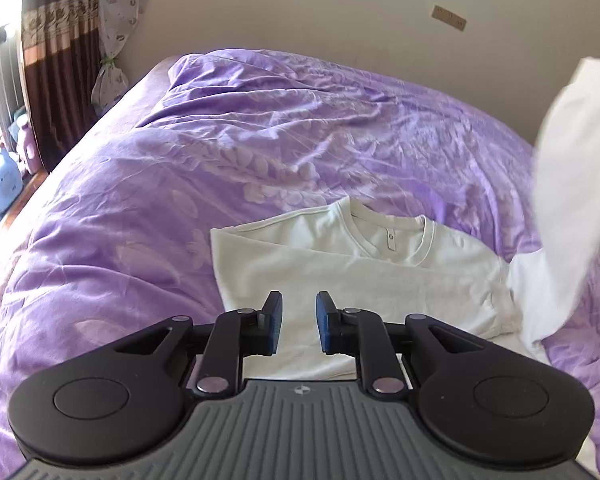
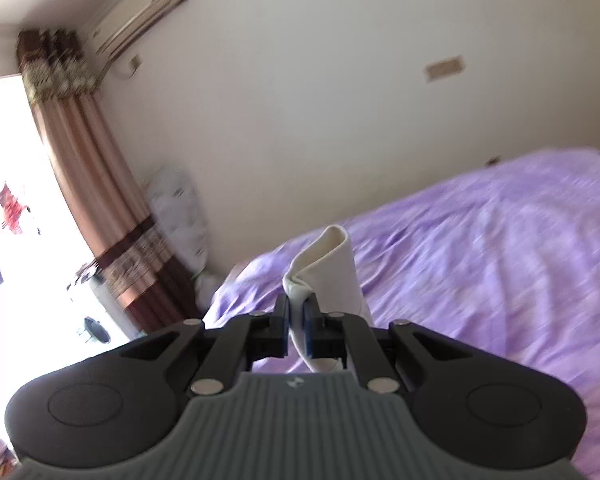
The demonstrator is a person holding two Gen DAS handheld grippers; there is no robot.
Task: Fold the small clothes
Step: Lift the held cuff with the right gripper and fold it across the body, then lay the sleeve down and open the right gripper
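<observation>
Jaws of the right gripper pinch a lifted fold of the white shirt lying on the purple bedspread; left gripper jaws stand slightly apart above the shirt, holding nothing

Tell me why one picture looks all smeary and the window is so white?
Right wrist view: the purple bedcover is streaked with motion blur, and the window is washed out by glare. Left wrist view: the bedcover and folded white T-shirt are sharp; only the lifted white cloth is blurred.

Black hand-held gripper, blue pads (silver pivot screws), ribbed grey base.
</observation>
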